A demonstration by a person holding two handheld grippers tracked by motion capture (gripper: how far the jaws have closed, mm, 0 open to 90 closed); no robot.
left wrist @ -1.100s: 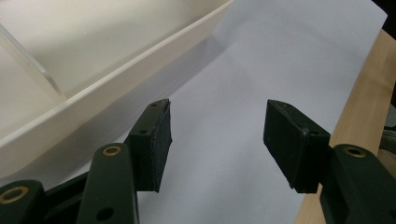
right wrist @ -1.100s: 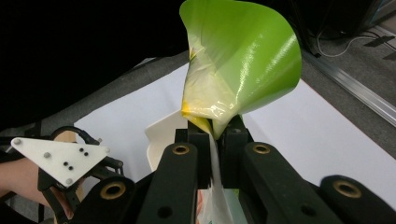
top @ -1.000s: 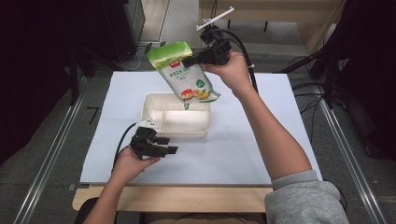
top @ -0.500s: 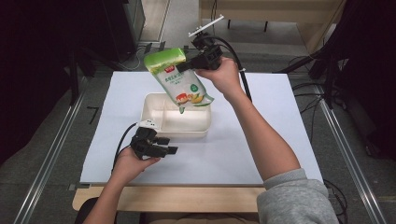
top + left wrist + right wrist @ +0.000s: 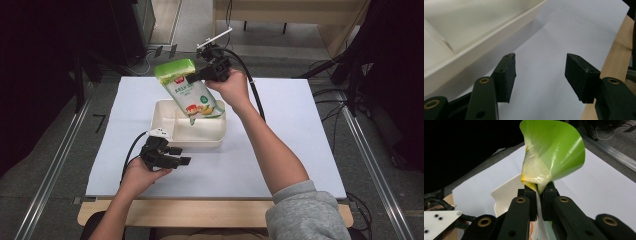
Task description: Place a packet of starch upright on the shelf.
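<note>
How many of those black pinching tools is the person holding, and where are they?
2. The left tool rests open on the white sheet beside the cream tray. The right tool is raised at the tray's far side, clamped on a green pouch.

Bright overhead light on white sheet (image 5: 300, 150); surroundings dark; soft shadows; slight blur.
</note>
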